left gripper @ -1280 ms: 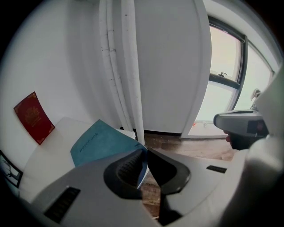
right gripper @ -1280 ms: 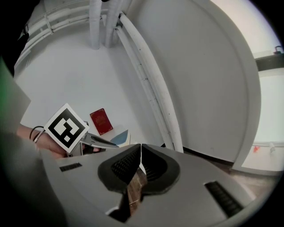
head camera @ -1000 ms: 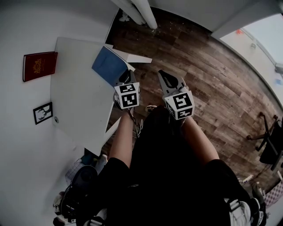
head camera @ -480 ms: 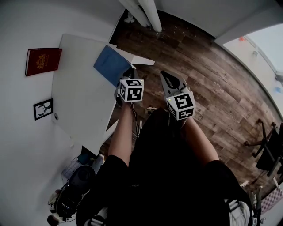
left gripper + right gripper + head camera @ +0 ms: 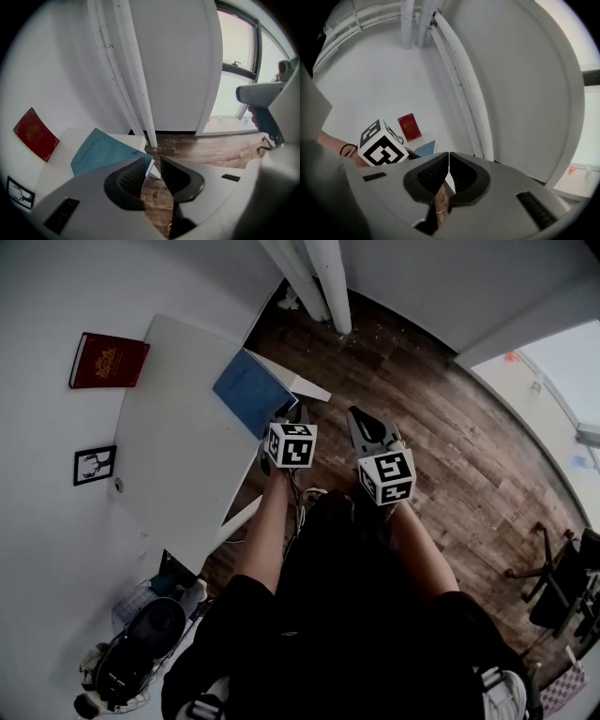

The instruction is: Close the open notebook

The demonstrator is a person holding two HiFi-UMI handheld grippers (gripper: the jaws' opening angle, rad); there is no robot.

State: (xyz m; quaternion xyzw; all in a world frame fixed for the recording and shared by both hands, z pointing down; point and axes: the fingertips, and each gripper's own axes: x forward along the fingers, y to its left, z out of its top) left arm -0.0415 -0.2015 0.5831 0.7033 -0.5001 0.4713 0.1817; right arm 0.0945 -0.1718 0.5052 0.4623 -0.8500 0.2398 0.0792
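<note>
We are hovering left gripper (image 5: 152, 161) by blue notebook (image 5: 101, 152) on bench (image 5: 178, 465) | its jaws have just been opening, nothing between | right gripper (image 5: 448, 157) jaws touching, empty

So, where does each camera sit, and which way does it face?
Head view: on the person's head, facing steeply down at table, blue notebook, forearms, left gripper, right gripper.
Left gripper view: on that gripper, facing the notebook; fingers have just been opening, nothing between them.
Right gripper view: on that gripper, facing the wall; fingers shut, left wrist visible.
Shared: all three show the red book.
</note>
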